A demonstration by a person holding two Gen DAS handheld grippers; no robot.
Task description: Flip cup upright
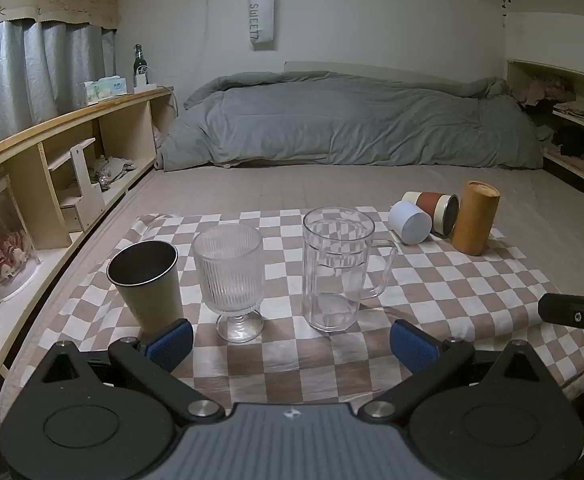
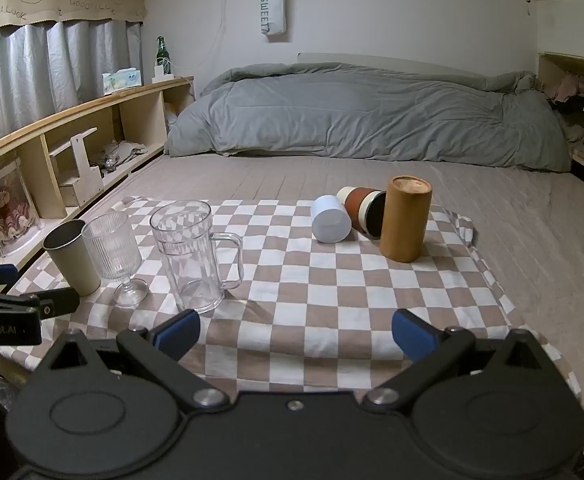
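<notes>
On a checkered cloth [image 1: 432, 280] [image 2: 332, 280] stand three upright cups: a beige metal tumbler [image 1: 148, 284] [image 2: 72, 256], a ribbed glass goblet [image 1: 230, 280] [image 2: 116, 256] and a clear handled mug [image 1: 336, 268] [image 2: 192, 252]. A white cup [image 1: 410, 222] [image 2: 330, 218] and a brown-and-cream cup [image 1: 436, 210] [image 2: 366, 208] lie on their sides. A tall orange cup [image 1: 474, 218] [image 2: 406, 218] stands upside down beside them. My left gripper [image 1: 292, 342] is open and empty in front of the goblet and mug. My right gripper [image 2: 296, 332] is open and empty near the cloth's front edge.
The cloth lies on a bed with a grey duvet [image 1: 352, 120] at the back. A wooden shelf unit [image 1: 72, 152] runs along the left side, another shelf [image 1: 572, 120] stands at the right. The right gripper's body [image 1: 580, 316] shows at the left view's right edge.
</notes>
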